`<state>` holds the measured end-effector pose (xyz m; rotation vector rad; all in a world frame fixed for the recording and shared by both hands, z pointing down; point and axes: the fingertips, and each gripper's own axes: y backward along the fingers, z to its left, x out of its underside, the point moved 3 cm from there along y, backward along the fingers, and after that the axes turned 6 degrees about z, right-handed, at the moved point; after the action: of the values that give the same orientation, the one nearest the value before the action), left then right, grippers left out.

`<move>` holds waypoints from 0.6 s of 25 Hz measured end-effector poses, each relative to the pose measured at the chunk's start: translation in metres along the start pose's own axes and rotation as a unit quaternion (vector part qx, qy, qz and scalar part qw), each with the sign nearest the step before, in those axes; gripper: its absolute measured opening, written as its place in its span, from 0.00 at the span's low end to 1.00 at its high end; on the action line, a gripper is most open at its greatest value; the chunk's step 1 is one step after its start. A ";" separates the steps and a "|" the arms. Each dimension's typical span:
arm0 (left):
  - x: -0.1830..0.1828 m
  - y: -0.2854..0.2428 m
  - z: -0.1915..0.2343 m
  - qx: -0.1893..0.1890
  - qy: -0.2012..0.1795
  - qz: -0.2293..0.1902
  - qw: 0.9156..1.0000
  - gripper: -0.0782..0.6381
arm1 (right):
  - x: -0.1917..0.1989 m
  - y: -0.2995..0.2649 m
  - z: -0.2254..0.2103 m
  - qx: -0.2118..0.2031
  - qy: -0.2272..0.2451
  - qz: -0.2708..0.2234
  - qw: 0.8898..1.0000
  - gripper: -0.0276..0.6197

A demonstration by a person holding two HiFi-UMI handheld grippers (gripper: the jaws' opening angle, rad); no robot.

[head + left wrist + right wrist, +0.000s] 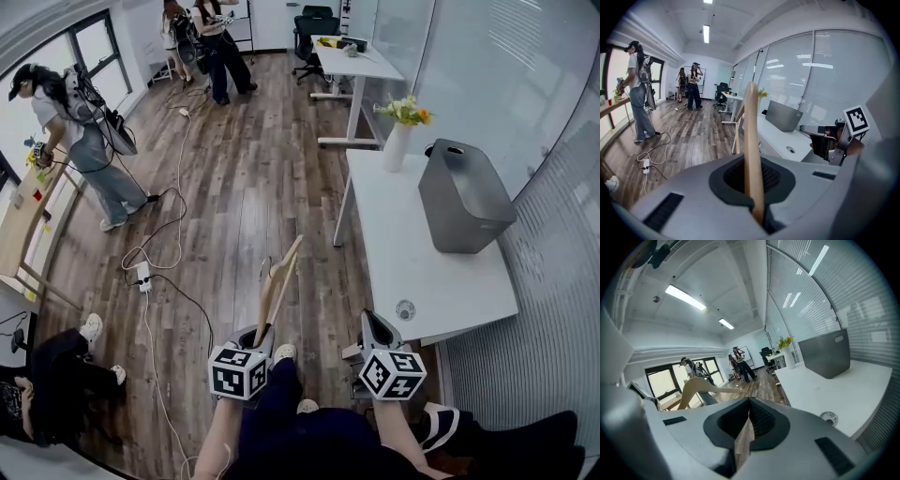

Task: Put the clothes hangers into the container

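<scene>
Left gripper view: I see the left gripper (758, 211) clamped on the wooden hanger (751, 136), which sticks up and forward out of its jaws. Right gripper view: right gripper (746, 423) is pressed together with nothing in it, hanger off to its left. White table (412, 262) sits ahead-right of both grippers. Grey container (464, 197) stands on it, well past the right gripper. Vase of flowers (397, 141) at the table's far-left corner.

One hanger (281, 281); one container (464, 202); one vase (397, 145)
</scene>
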<state>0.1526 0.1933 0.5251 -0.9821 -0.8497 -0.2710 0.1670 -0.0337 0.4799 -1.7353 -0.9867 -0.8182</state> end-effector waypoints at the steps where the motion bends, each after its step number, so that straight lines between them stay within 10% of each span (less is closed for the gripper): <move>1: -0.006 -0.004 0.003 0.002 -0.002 0.000 1.000 0.12 | -0.004 -0.007 -0.001 0.001 -0.001 0.001 1.000 0.09; 15: -0.081 -0.055 0.065 0.034 -0.024 0.018 0.999 0.12 | -0.055 -0.089 0.000 0.043 -0.020 -0.010 0.999 0.09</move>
<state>0.0356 0.2028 0.5175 -0.9432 -0.8792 -0.1872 0.0633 -0.0270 0.4684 -1.6774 -1.0525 -0.7454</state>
